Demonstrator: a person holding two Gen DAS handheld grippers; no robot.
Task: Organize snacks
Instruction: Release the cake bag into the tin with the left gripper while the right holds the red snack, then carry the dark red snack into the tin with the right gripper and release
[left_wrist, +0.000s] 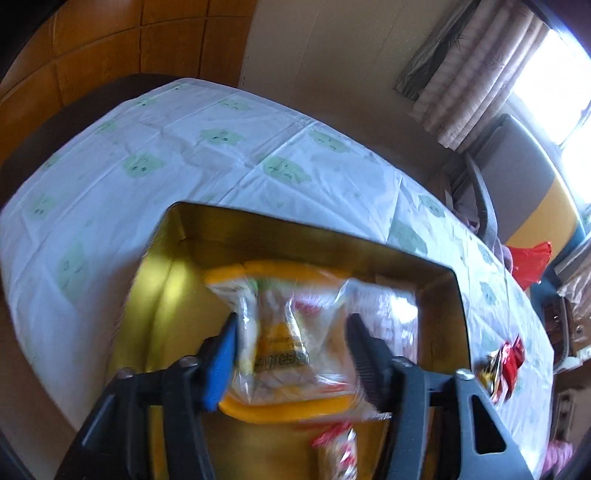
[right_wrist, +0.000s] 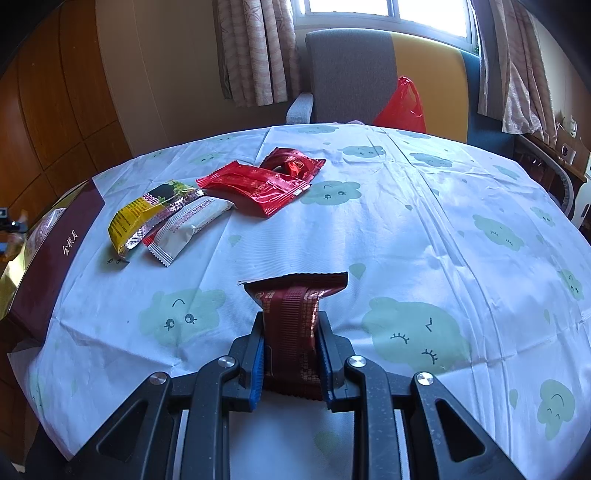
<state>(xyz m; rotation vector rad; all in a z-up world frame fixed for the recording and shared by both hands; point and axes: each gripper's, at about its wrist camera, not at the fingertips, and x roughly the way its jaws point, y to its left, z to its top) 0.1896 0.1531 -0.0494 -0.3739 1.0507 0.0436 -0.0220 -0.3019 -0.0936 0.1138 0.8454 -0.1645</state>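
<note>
While left gripper (left_wrist: 291, 332) straddled clear snack bag (left_wrist: 291, 325), jaws wide, over gold box (left_wrist: 162, 258) | right gripper (right_wrist: 291, 332) clamped dark-red packet (right_wrist: 295, 314) | four packets ahead-left: yellow packet (right_wrist: 144, 214), white packet (right_wrist: 188, 225), two red packets (right_wrist: 266, 181).

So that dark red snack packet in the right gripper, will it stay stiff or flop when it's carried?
The dark red packet is thin foil pinched mid-length by the right gripper; its free end stands out unsupported, so it is probably light and fairly stiff. The glossy wrapper may slip.
</note>
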